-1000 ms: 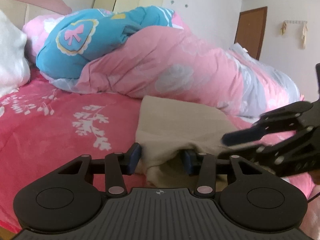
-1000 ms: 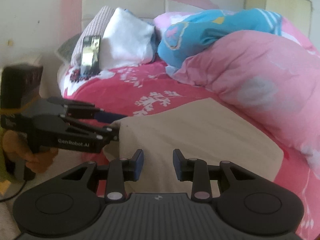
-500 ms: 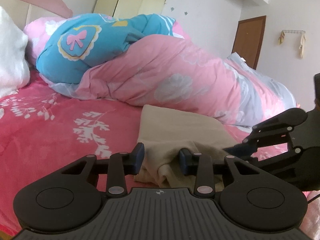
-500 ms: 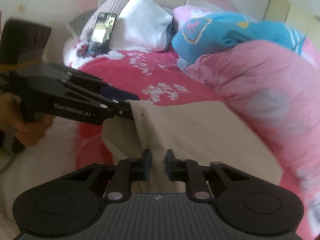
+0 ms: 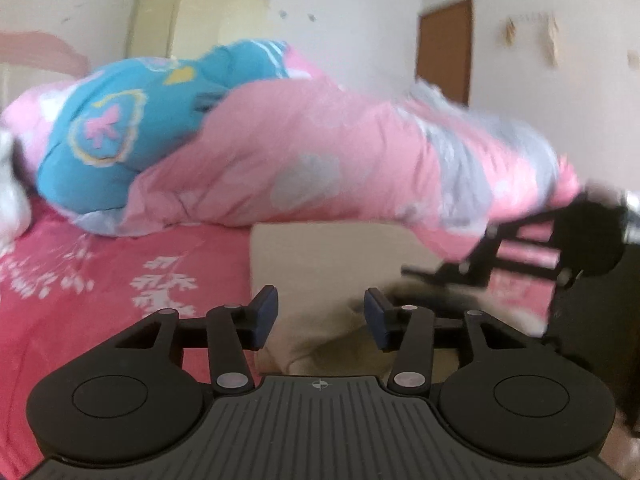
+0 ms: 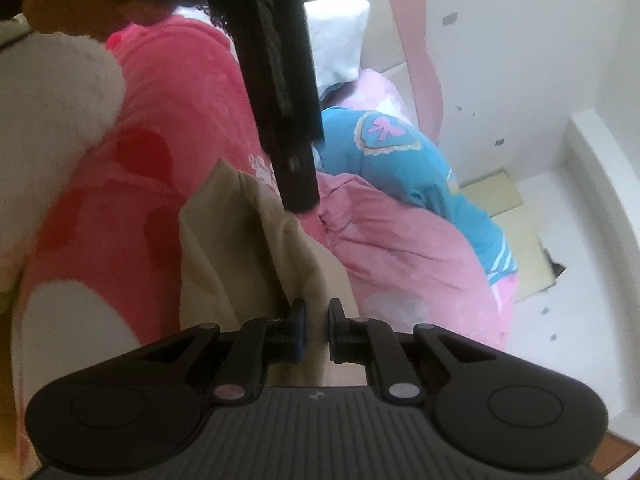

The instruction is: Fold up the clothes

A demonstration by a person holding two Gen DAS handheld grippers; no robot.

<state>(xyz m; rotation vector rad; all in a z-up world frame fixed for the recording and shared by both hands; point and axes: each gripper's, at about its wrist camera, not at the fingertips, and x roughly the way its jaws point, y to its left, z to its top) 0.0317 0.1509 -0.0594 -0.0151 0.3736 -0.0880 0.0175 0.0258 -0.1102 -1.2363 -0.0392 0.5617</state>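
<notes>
Left wrist view: beige garment (image 5: pixel 320 256) lies on the red floral bedsheet (image 5: pixel 100 288), its far edge tucked against the pink duvet (image 5: pixel 320 152). Top panel is flat with a straight left edge; near edge is rumpled, with a loose fold sagging between the fingers of the left tool (image 5: pixel 320 316). That tool's jaws are opening, and the pads don't press the cloth. The right tool (image 5: pixel 424 272) comes in from the right at the garment's near-right corner; blurred, so contact there is unclear.

Right wrist view, heavily rolled: the right tool (image 6: pixel 316 330) has its jaws nearly together, pinching a ridge of the beige garment (image 6: pixel 240 248). The cloth rises from the pinch in long creases, plain and unpatterned. The left tool's (image 6: pixel 298 188) dark body crosses the frame above the cloth, tip at the far edge. Blue patterned bedding (image 6: pixel 420 168) sits beyond the duvet (image 6: pixel 400 260). The person's pink fuzzy sleeve (image 6: pixel 132 152) fills the left side.
</notes>
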